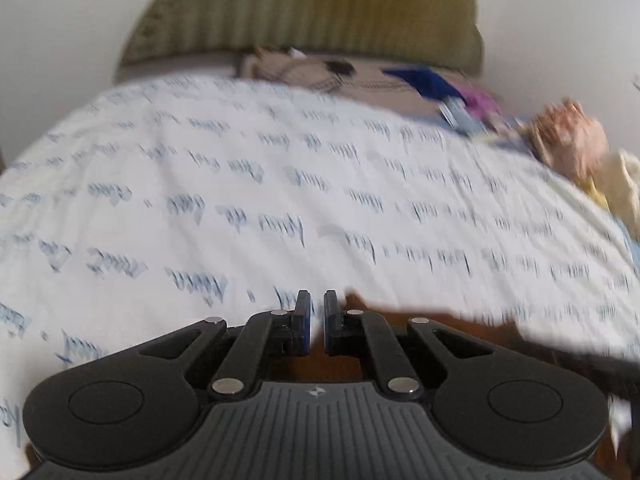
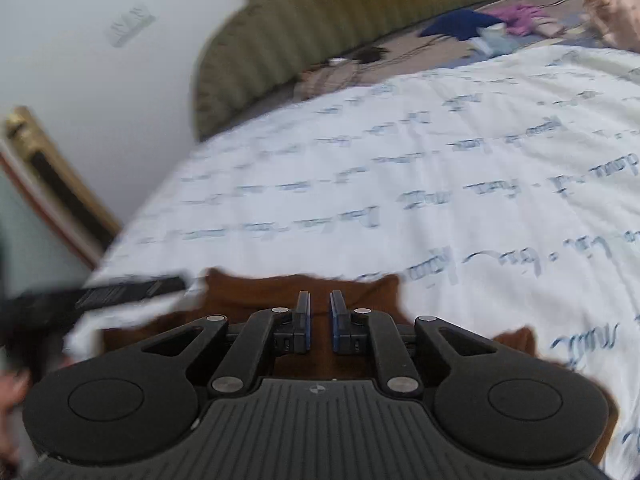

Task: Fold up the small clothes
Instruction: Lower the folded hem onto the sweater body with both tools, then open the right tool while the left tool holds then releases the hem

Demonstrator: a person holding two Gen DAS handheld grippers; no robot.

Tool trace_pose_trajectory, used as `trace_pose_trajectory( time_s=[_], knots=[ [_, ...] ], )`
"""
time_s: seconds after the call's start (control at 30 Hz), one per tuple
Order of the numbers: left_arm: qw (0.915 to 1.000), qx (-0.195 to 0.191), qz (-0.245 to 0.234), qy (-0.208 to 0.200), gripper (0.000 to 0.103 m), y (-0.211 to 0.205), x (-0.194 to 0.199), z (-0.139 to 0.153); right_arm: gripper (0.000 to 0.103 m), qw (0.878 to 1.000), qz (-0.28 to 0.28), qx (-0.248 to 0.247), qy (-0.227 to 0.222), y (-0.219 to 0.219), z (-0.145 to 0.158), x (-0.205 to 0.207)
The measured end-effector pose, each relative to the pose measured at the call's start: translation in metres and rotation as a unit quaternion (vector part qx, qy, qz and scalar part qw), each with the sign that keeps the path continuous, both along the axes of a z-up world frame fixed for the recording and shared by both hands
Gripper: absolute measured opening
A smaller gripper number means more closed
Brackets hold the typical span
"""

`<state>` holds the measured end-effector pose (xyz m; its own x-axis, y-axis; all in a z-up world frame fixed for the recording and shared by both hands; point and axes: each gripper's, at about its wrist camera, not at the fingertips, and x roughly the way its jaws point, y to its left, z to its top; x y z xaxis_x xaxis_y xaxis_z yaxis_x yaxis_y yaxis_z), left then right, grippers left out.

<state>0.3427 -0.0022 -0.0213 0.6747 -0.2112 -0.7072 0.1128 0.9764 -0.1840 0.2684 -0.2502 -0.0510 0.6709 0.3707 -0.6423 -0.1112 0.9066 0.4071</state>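
Note:
A brown garment (image 2: 256,292) lies on the white bed sheet with blue script (image 2: 400,160), near the front edge. My right gripper (image 2: 319,300) hovers over its near part, jaws a narrow gap apart with nothing visibly between them. In the left wrist view the same brown garment (image 1: 380,312) shows under and right of my left gripper (image 1: 317,300), whose jaws are also a narrow gap apart. The left gripper's dark body (image 2: 120,292) shows at the left of the right wrist view. Both views are blurred by motion.
A green ribbed headboard cushion (image 1: 304,8) stands at the far end of the bed. Blue, purple and pink clothes (image 1: 460,92) and a pale yellow item (image 1: 616,184) lie at the far right. A gilt frame (image 2: 52,184) leans on the left wall.

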Motion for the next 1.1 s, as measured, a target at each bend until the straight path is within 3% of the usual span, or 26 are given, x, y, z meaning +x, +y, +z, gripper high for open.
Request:
trace_pose_trajectory(
  time_s=[0.1, 0.2, 0.37, 0.43, 0.5, 0.63, 0.77, 0.9, 1.0, 1.1],
  knots=[
    [0.9995, 0.012, -0.026, -0.01, 0.006, 0.0, -0.021, 0.009, 0.016, 0.999, 0.043, -0.008, 0.015, 0.001, 0.006, -0.038],
    [0.9957, 0.047, -0.079, -0.011, 0.006, 0.0, -0.064, 0.0, 0.016, 0.997, 0.042, -0.044, 0.037, -0.006, 0.0, -0.072],
    [0.9853, 0.111, -0.13, -0.002, 0.006, -0.005, -0.117, -0.035, 0.013, 0.997, 0.02, -0.051, 0.052, -0.013, -0.014, -0.068],
    [0.9866, 0.11, -0.12, -0.002, 0.006, -0.006, -0.113, -0.036, 0.014, 0.998, -0.003, -0.052, 0.04, -0.013, -0.014, -0.052],
    [0.991, 0.085, -0.103, 0.004, 0.007, -0.004, -0.094, -0.03, 0.014, 0.999, -0.019, -0.043, 0.019, -0.014, -0.014, -0.033],
    [0.9942, 0.091, -0.047, -0.033, 0.007, -0.003, -0.033, -0.012, 0.015, 0.996, -0.055, -0.057, -0.027, -0.017, -0.003, 0.008],
    [0.9984, 0.055, 0.004, -0.015, 0.007, 0.01, 0.006, -0.006, 0.021, 0.994, -0.101, -0.034, 0.01, -0.035, -0.003, 0.037],
    [0.9968, 0.073, 0.001, -0.031, 0.007, 0.03, -0.02, -0.006, 0.023, 0.998, -0.051, -0.04, -0.014, -0.027, 0.004, 0.004],
    [0.9962, 0.082, -0.016, -0.025, 0.008, 0.045, -0.057, -0.016, 0.026, 0.999, -0.01, -0.033, 0.0, -0.014, 0.002, -0.031],
    [0.9935, 0.109, -0.024, -0.024, 0.008, 0.051, -0.089, -0.027, 0.03, 0.995, -0.011, -0.089, -0.042, 0.001, 0.003, -0.06]
  ],
)
